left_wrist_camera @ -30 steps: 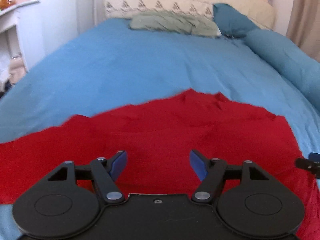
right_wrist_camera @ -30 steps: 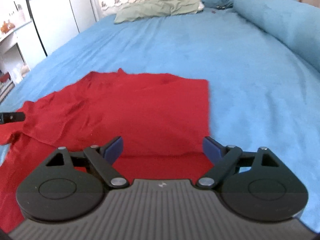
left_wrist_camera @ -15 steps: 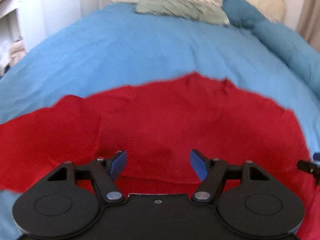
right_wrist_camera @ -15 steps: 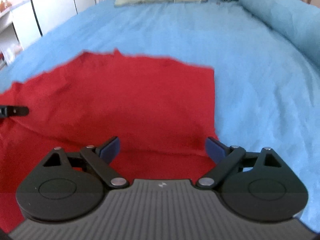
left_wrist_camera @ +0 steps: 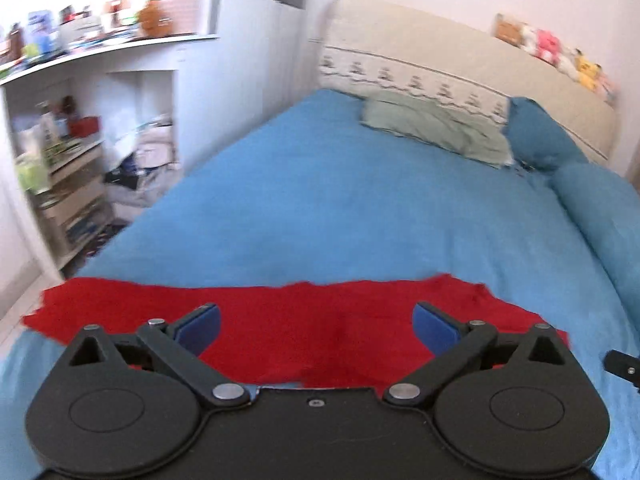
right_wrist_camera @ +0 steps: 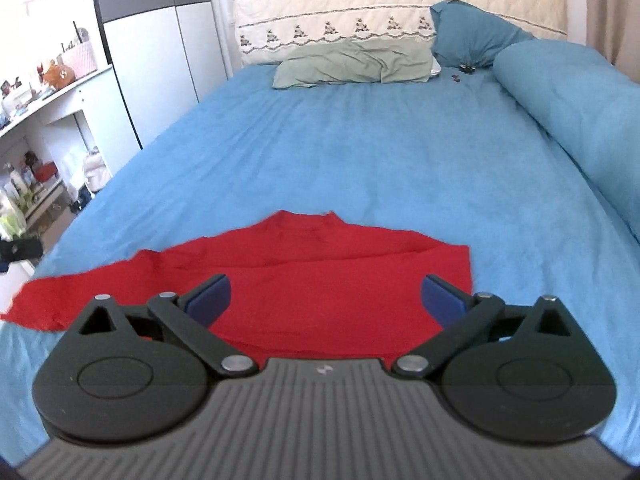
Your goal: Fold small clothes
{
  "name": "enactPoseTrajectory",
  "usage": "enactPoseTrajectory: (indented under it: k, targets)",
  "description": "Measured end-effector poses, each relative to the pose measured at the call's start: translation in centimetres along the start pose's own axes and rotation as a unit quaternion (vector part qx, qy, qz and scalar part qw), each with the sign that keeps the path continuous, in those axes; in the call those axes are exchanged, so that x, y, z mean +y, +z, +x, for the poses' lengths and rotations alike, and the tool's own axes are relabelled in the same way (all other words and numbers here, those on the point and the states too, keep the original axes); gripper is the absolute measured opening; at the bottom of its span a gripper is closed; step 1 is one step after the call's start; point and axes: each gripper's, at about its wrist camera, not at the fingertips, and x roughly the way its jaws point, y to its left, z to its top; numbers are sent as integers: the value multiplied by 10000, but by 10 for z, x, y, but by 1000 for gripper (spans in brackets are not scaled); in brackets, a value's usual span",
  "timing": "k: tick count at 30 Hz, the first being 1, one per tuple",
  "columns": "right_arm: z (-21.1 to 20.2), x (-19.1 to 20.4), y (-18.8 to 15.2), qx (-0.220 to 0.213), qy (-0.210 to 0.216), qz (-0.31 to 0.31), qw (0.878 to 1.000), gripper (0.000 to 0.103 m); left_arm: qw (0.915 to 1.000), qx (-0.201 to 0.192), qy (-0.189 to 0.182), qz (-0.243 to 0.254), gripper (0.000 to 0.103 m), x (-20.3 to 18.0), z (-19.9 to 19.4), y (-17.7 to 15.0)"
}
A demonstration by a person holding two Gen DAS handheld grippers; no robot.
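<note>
A small red garment (left_wrist_camera: 312, 320) lies spread flat on the blue bedsheet (left_wrist_camera: 340, 208) near the foot of the bed. It also shows in the right wrist view (right_wrist_camera: 320, 272), with its right edge straight and a sleeve trailing to the left. My left gripper (left_wrist_camera: 316, 326) is open and empty, held above the garment's near edge. My right gripper (right_wrist_camera: 324, 300) is open and empty, above the garment's right half. A black tip of the right gripper (left_wrist_camera: 620, 366) shows at the right edge of the left wrist view.
A green pillow (right_wrist_camera: 352, 64) and a dark blue pillow (right_wrist_camera: 476, 36) lie at the headboard. A rolled blue duvet (right_wrist_camera: 580, 120) runs along the right side. White shelves (left_wrist_camera: 68, 168) with clutter stand left of the bed.
Both grippers have lifted and pulled back from the garment, so it now shows lower and smaller in both views. Both stay open. The garment lies still.
</note>
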Motion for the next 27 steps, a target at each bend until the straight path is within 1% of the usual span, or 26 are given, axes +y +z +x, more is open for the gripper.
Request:
enactPoseTrajectory:
  k: [2, 4, 7, 9, 13, 15, 16, 17, 19, 22, 25, 26, 27]
  targets:
    - [0, 21, -5, 41, 28, 118, 9999, 103, 9998, 19, 152, -152, 103, 34, 1, 0]
    - [5, 43, -15, 105, -19, 260, 9996, 103, 9989, 21, 252, -400, 102, 75, 8, -2]
    - [16, 72, -31, 168, -30, 503, 9986, 103, 9963, 78, 404, -752, 99, 131, 24, -8]
    - [25, 92, -41, 195, -61, 552, 9983, 103, 9937, 169, 528, -970, 90, 166, 38, -14]
    - [46, 128, -60, 284, -108, 569, 9979, 103, 9848, 376, 790, -1504, 83, 227, 67, -34]
    - [56, 143, -66, 324, -145, 525, 9980, 103, 9799, 516, 856, -1727, 70, 252, 78, -46]
    - [61, 148, -68, 353, -156, 505, 9980, 103, 9771, 603, 886, -1840, 66, 262, 84, -53]
    - [64, 154, -70, 367, -180, 480, 9980, 103, 9748, 676, 882, -1935, 60, 269, 90, -57]
    - [69, 164, -72, 365, -222, 409, 9982, 103, 9727, 694, 844, -2048, 59, 280, 101, -62]
    - [73, 173, -74, 369, -262, 279, 9986, 103, 9741, 464, 832, -2053, 59, 282, 107, -60]
    - [74, 175, -74, 359, -325, 231, 9986, 103, 9751, 336, 946, -1980, 57, 280, 113, -54]
    - [75, 174, -73, 359, -345, 249, 9984, 103, 9752, 313, 1013, -1942, 48, 280, 114, -53]
    - [76, 173, -73, 360, -365, 273, 9983, 103, 9748, 315, 1102, -1912, 37, 282, 117, -52]
